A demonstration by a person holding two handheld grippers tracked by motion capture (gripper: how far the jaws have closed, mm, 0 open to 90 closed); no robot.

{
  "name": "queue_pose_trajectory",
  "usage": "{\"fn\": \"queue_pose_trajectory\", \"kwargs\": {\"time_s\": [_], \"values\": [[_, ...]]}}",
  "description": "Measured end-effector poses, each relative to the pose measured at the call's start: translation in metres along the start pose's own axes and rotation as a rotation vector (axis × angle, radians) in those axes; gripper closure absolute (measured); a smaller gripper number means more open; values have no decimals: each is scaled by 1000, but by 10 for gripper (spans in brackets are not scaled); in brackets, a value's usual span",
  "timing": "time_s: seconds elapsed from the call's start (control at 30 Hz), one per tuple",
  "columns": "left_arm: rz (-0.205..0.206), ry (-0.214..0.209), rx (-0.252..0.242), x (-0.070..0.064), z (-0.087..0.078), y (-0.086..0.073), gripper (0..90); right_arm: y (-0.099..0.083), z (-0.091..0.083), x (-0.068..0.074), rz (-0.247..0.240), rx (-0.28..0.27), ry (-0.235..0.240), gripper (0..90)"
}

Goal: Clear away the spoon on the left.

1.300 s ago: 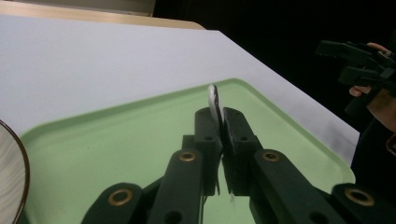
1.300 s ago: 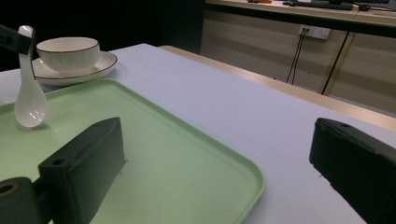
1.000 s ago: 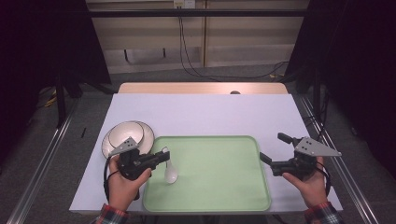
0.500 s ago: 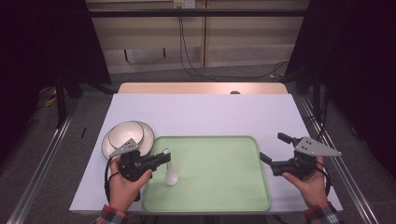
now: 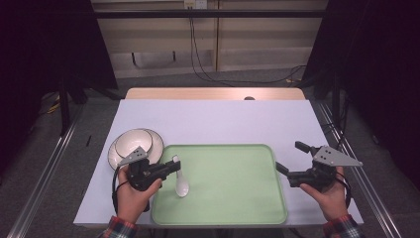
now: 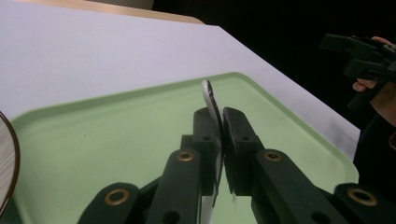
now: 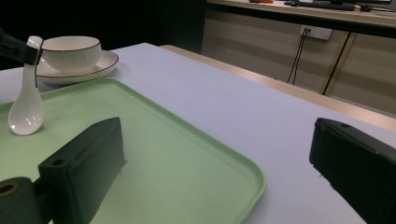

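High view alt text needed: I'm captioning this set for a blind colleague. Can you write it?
The left tongs pinch the handle of a white spoon, its bowl down on a green tray. The right tongs hang open beside the tray's right edge. A bowl on a plate sits at the tray's left corner.

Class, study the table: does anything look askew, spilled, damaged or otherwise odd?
Nothing is spilled or broken. The only unusual thing: the white ceramic spoon stands tilted, bowl end low on the green plastic tray, because the left gripper clamps its handle.
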State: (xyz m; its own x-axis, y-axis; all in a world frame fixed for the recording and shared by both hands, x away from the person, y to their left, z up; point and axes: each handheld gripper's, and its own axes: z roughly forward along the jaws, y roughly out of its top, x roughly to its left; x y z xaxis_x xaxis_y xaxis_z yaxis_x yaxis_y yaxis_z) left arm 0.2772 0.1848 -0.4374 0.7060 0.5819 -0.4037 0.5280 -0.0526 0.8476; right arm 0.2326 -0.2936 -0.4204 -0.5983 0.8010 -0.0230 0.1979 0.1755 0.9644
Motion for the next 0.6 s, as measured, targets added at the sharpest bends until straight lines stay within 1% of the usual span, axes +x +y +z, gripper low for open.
{"fn": "queue_pose_trajectory", "kwargs": {"time_s": [0.07,0.1,0.13,0.2,0.37,0.43,0.6], "values": [[-3,10,3,2,1,-2,830,0,0,1,-1,2,3,28],[-3,29,12,2,2,-2,828,0,0,1,0,1,4,28],[0,14,11,3,2,-2,825,0,0,1,-1,3,-1,28],[1,17,16,5,3,-3,820,0,0,1,-1,3,-1,28],[3,40,17,7,5,-4,804,0,0,1,-6,7,-2,28],[4,46,22,8,5,-5,798,0,0,1,-5,7,3,29],[13,56,28,10,7,-6,784,0,0,1,-8,10,-3,28]]}}
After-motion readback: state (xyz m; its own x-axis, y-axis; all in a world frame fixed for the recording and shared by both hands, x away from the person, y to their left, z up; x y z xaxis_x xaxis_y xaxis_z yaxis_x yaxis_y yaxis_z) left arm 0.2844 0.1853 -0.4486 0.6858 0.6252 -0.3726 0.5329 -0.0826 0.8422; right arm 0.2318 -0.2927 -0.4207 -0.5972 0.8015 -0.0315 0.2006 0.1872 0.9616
